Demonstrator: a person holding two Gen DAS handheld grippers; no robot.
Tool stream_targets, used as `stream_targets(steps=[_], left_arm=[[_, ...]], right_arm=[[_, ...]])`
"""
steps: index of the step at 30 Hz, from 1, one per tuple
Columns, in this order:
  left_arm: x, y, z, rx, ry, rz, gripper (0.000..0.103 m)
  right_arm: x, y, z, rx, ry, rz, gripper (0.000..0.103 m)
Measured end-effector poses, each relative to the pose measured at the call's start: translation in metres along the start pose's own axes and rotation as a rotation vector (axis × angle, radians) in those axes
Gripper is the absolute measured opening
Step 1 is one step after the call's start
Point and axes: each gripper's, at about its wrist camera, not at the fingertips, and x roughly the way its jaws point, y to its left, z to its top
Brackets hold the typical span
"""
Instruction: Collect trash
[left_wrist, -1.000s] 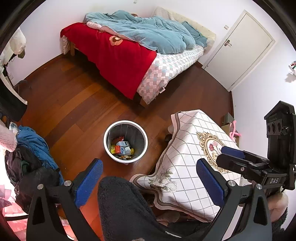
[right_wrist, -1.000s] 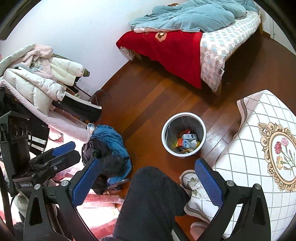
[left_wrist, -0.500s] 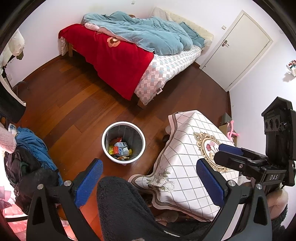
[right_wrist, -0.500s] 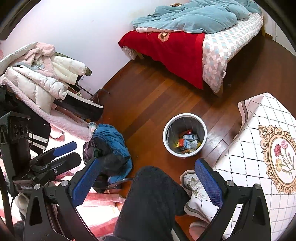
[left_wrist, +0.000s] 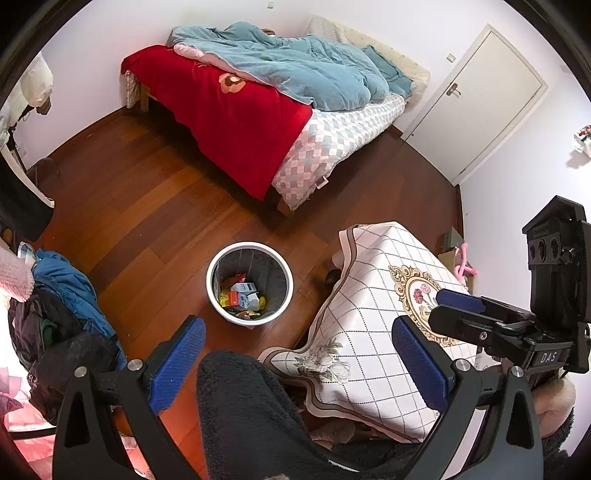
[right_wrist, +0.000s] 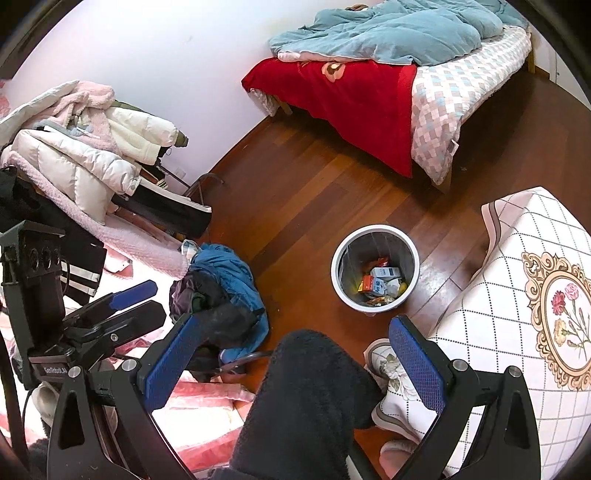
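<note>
A white-rimmed grey trash bin (left_wrist: 250, 284) (right_wrist: 375, 269) stands on the wooden floor, and several cartons and wrappers (left_wrist: 240, 295) lie in its bottom. My left gripper (left_wrist: 297, 363) hangs open above the person's dark fleece-clad leg (left_wrist: 251, 413), and its blue pads (left_wrist: 177, 365) hold nothing. My right gripper (right_wrist: 293, 363) is also open and empty, and it hovers over the same leg. Each gripper shows from the side in the other's view: the right gripper (left_wrist: 476, 314) over the table, the left gripper (right_wrist: 122, 310) over the clothes.
A low table with a white floral cloth (left_wrist: 369, 332) (right_wrist: 517, 295) stands right of the bin. A bed with a red blanket (left_wrist: 236, 118) and blue duvet fills the far side. A heap of coats and clothes (right_wrist: 92, 158) sits at the left. A white door (left_wrist: 476, 99) is shut.
Both views have drifted only slightly. The bin, the trash in it and both open grippers stay as they were.
</note>
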Motion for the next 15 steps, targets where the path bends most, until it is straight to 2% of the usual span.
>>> stream_targets(steps=[15], left_arm=[[0.0008,0.0024,-0.0040,-0.015,0.001,0.003,0.103]], right_arm=[[0.0030,0.0060,0.0016,-0.005,0.005,0.002,0.103]])
